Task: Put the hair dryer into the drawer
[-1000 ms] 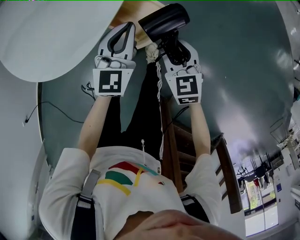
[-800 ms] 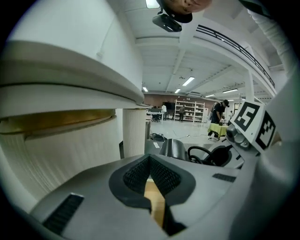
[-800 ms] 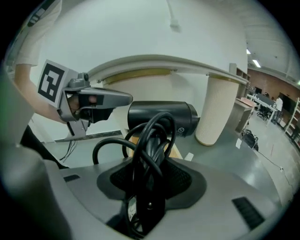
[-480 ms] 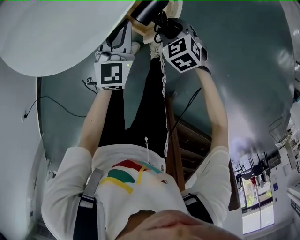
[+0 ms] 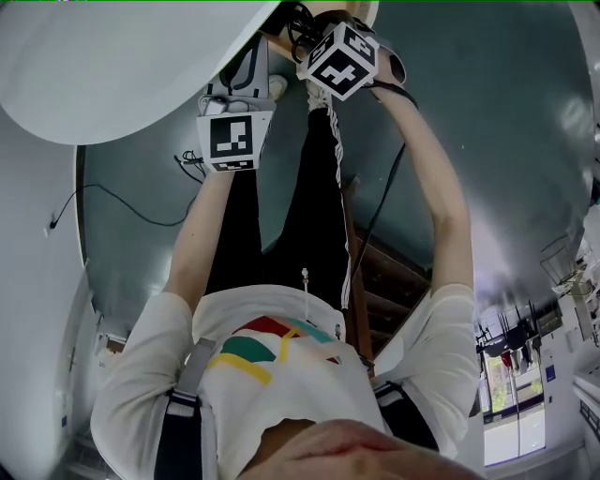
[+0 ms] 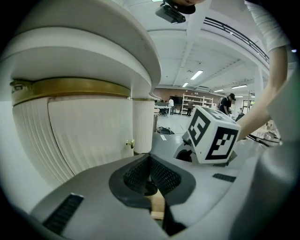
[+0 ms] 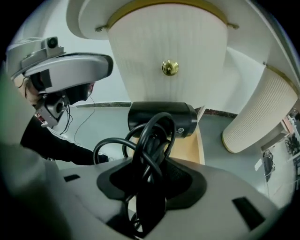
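Observation:
The black hair dryer [image 7: 161, 117] hangs barrel-first over the pale wood of the open drawer [image 7: 193, 149]. My right gripper [image 7: 150, 176] is shut on its handle, with the black cord [image 7: 140, 145] looped over the jaws. In the head view only the right gripper [image 5: 342, 37] and a bit of cord [image 5: 298, 17] show at the top edge. My left gripper [image 5: 239, 80] sits just left of it, by the drawer's wood [image 5: 279, 47]. In the left gripper view its jaws [image 6: 151, 183] look shut, with wood showing through the slit below.
A white round-topped cabinet [image 5: 112, 66] with fluted fronts and a brass knob [image 7: 170, 68] stands over the drawer. A fluted white column [image 7: 258, 117] is to the right. A dark wooden chair [image 5: 375, 281] and a thin cable [image 5: 112, 202] are on the grey-green floor.
Both grippers moved toward the top of the head view, to the drawer. The right one rolled and tipped down, and the dryer passed almost out of that view.

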Demonstrator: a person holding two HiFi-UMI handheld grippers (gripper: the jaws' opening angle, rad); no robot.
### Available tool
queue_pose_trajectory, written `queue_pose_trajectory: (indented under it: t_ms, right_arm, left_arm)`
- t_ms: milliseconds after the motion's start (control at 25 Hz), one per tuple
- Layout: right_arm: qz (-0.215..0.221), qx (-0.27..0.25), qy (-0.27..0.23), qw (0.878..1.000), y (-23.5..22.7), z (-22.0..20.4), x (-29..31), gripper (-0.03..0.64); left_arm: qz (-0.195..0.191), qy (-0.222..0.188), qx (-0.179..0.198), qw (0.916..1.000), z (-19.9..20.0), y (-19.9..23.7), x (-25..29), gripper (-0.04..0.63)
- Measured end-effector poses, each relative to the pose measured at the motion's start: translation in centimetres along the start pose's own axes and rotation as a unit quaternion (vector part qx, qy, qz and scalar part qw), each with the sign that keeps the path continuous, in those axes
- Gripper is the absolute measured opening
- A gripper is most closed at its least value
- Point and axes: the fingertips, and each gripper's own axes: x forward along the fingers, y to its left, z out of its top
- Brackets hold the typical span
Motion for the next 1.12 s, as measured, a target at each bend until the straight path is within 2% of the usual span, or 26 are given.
queue_pose_trajectory:
  t_ms: [200, 520, 720, 880, 1120]
  right_arm:
    - [0.000, -0.009, 0.026, 1.000, -0.9, -0.2, 2.2, 0.184]
    - [0.012, 0.000, 0.094, 0.996, -0.9, -0.7, 4.1, 0.183]
    - [0.000, 0.001, 0.083, 0.997, -1.1, 0.4, 4.2, 0.183]
    - [-0.002, -0.008, 0.093, 0.996, -1.1, 0.4, 5.4, 0.183]
    - [-0.019, -0.001, 0.045, 0.999, -1.9, 2.2, 7.1, 0.183]
  left_arm:
    - [0.013, 0.023, 0.004, 0.9997, -2.5, 0.5, 0.8, 0.014]
    - [0.028, 0.023, 0.022, 0.9991, -2.3, 1.5, 0.3, 0.014]
    - [0.013, 0.012, 0.058, 0.9981, -1.8, 0.6, -0.3, 0.014]
    - [0.017, 0.011, 0.053, 0.9984, -1.9, 0.7, -0.6, 0.014]
    - [0.017, 0.009, 0.053, 0.9984, -2.2, 1.4, -0.6, 0.014]
